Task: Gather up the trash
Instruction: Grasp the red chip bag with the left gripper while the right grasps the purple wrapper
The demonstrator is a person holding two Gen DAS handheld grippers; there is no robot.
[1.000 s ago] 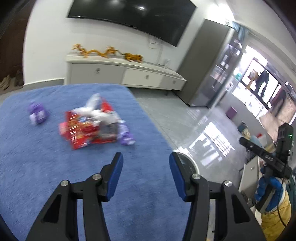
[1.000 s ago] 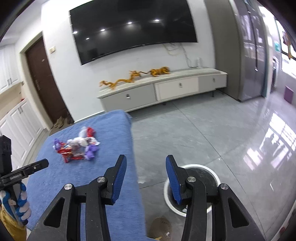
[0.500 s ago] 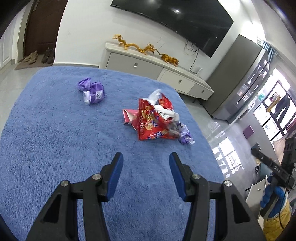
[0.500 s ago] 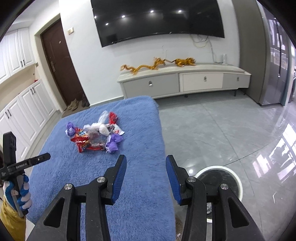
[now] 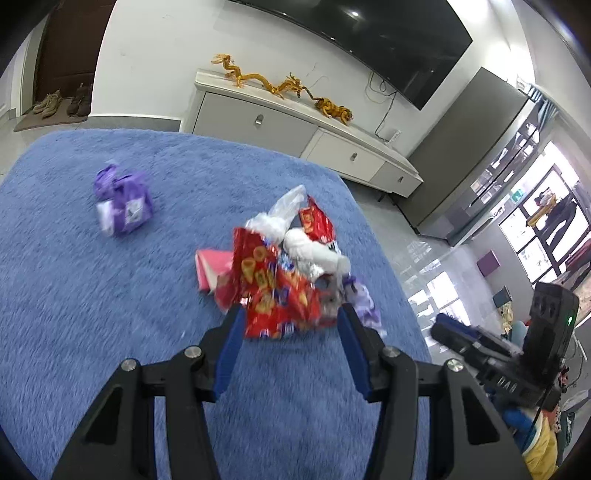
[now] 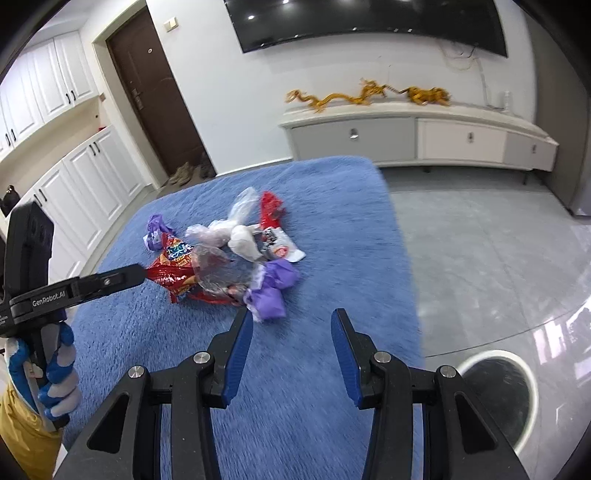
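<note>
— Where's the trash?

— In a heap point(image 5: 284, 273) on the blue rug point(image 5: 110, 332), toward its right edge as the left camera sees it. On top lies a red snack bag point(image 5: 275, 291), with a white wad point(image 5: 314, 251) and a clear plastic bag point(image 6: 242, 201) behind it, a pink packet point(image 5: 212, 267) at its left and a purple wrapper point(image 6: 271, 291) on the side nearest the bare floor.

— Anything lying apart from the heap?

— One more purple wrapper point(image 5: 123, 205), alone on the rug, well to the left of the heap.

— And the claws?

— The left gripper point(image 5: 291, 332) is spread wide, its blue fingers point(image 5: 231, 347) on either side of the near edge of the red bag, not closed on it. Whether they touch it I cannot tell; the view is blurred. The right gripper point(image 6: 291, 339) is also spread wide and holds nothing, with its left finger just beside the purple wrapper at the heap's near end.

— What's around the rug?

— Grey tiled floor point(image 6: 480, 258), with a round white-rimmed bin point(image 6: 506, 395) on it to the right. Against the wall stands a long low cabinet point(image 6: 417, 140) with gold dragon figures point(image 6: 365, 94) on top and a television point(image 6: 365, 22) above.
</note>
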